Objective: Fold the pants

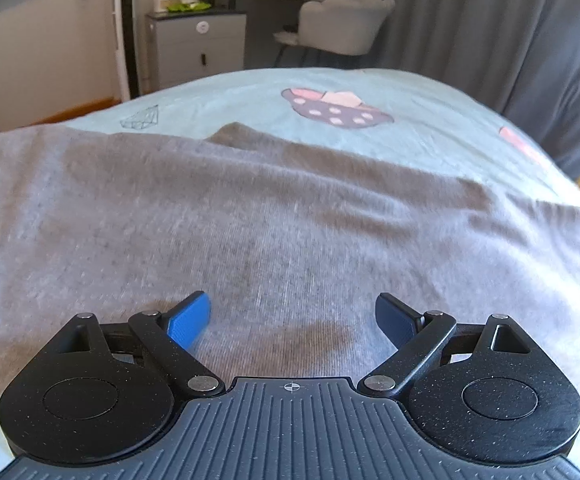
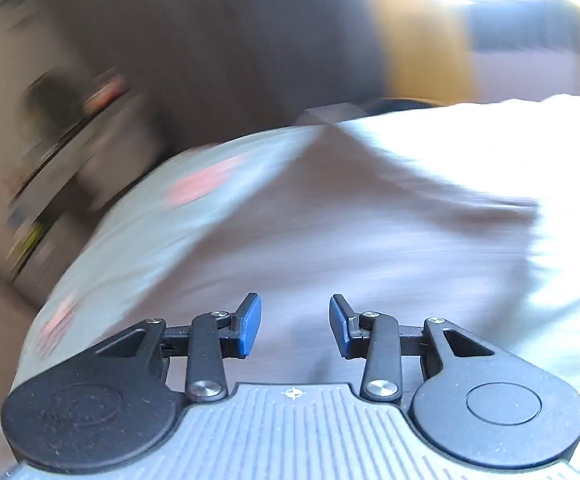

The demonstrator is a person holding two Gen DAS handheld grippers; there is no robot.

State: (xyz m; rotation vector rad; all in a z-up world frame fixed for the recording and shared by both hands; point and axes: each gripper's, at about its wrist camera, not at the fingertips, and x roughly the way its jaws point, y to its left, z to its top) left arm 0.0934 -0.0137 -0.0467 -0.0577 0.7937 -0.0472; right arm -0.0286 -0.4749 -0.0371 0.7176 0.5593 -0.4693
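Pants (image 1: 249,208): grey, lay spread on the pale blue bedsheet (image 1: 390,92).
Left gripper (image 1: 292,320): released, empty, above the pants.
Right gripper (image 2: 294,326): released, empty, view blurred.

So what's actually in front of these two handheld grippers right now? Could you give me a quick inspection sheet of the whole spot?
Surface: a bed with a pale blue sheet printed with pink and dark shapes.
Job's things: grey pants spread flat across the bed, a few soft wrinkles, one edge layered near the far side.
Clutter: nothing seen on the bed.
Grippers: left gripper open wide above the fabric, nothing between its blue pads; right gripper partly open, empty, its view smeared by motion blur.
Cables: nothing seen.
Surroundings: grey drawer cabinet, pale chair at a desk, grey curtain.
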